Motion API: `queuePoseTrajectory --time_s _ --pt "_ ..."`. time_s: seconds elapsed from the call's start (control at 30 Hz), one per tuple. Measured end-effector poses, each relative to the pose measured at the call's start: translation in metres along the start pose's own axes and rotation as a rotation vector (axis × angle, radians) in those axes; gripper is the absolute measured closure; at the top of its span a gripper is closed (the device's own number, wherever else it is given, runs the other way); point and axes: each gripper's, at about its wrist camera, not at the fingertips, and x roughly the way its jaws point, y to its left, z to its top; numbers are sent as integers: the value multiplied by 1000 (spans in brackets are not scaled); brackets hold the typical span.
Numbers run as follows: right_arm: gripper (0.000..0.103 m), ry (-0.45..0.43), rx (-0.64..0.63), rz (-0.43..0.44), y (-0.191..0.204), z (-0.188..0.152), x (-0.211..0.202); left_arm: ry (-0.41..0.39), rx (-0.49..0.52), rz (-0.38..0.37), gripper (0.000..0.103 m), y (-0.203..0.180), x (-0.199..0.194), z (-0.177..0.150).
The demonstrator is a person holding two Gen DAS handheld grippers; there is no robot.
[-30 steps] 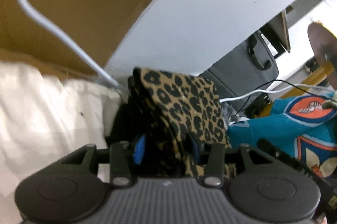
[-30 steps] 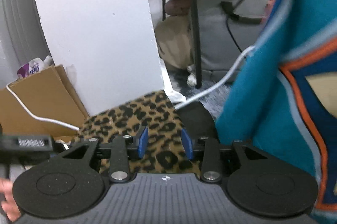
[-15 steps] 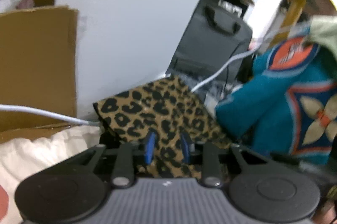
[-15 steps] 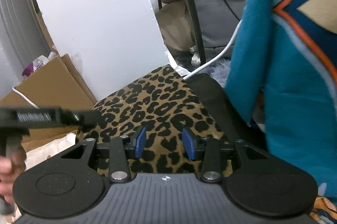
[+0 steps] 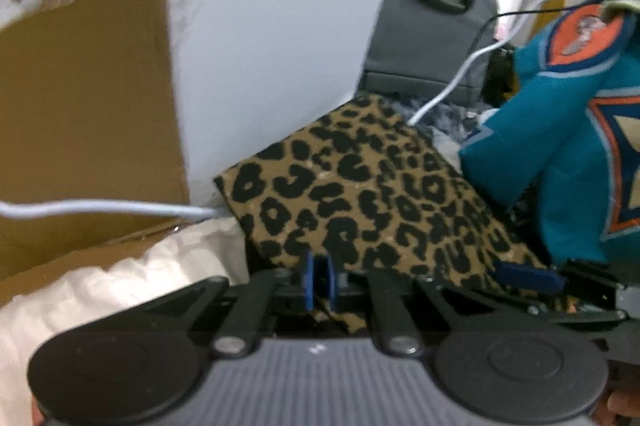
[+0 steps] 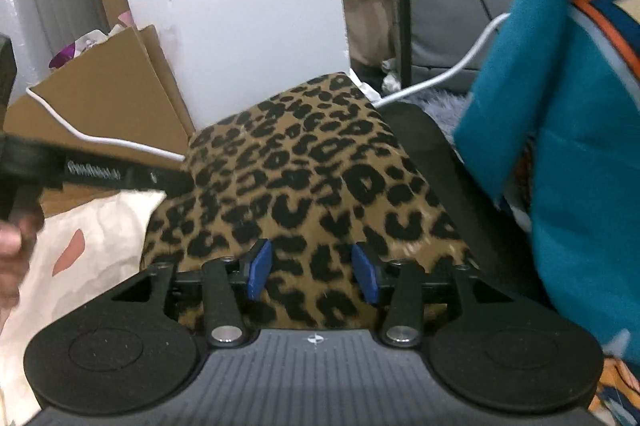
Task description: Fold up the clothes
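A folded leopard-print cloth (image 5: pixel 372 185) lies on a white quilted bed cover (image 5: pixel 132 282). My left gripper (image 5: pixel 319 284) is at its near left edge. Its jaws are closing, the blue pads almost together with the cloth's edge pinched between them. In the right wrist view the same cloth (image 6: pixel 304 169) fills the middle, and the left gripper (image 6: pixel 172 181) reaches in from the left to its edge. My right gripper (image 6: pixel 313 268) hovers low over the cloth's near edge. Its jaws are opening, with cloth showing between the pads but not pressed.
A teal garment (image 6: pixel 560 105) with orange trim hangs close on the right. Behind the cloth stand a white panel (image 6: pixel 240 5) and brown cardboard (image 5: pixel 88 105). A white cable (image 6: pixel 452 73) runs past a grey bag (image 5: pixel 432 33). A hand (image 6: pixel 12 246) shows at left.
The left gripper rolled upright and its jaws came from wide apart to nearly together on the cloth's edge. The right gripper sank towards the cloth and its jaws widened.
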Motion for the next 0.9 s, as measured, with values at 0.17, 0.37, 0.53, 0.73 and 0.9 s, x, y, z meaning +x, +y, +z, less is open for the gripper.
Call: queuePoseTrajectory --time_s 0.17,0.37,0.53,0.73,0.9 --pt "44 -49 33 -10 -15 -6 -23 -22 36 -65 89 -22 -18 4" --pt "43 -29 44 -9 -14 -12 -19 -1 47 -100 86 -40 -14 -14" --pt "41 15 -17 -33 -11 -25 -12 40 86 -57 84 -39 -5 -32" --pt "40 31 -42 -57 -13 -28 -16 58 106 -31 83 -33 -3 -39" --pt "40 35 -50 -69 -16 -41 -28 52 80 -26 83 -27 -9 -51"
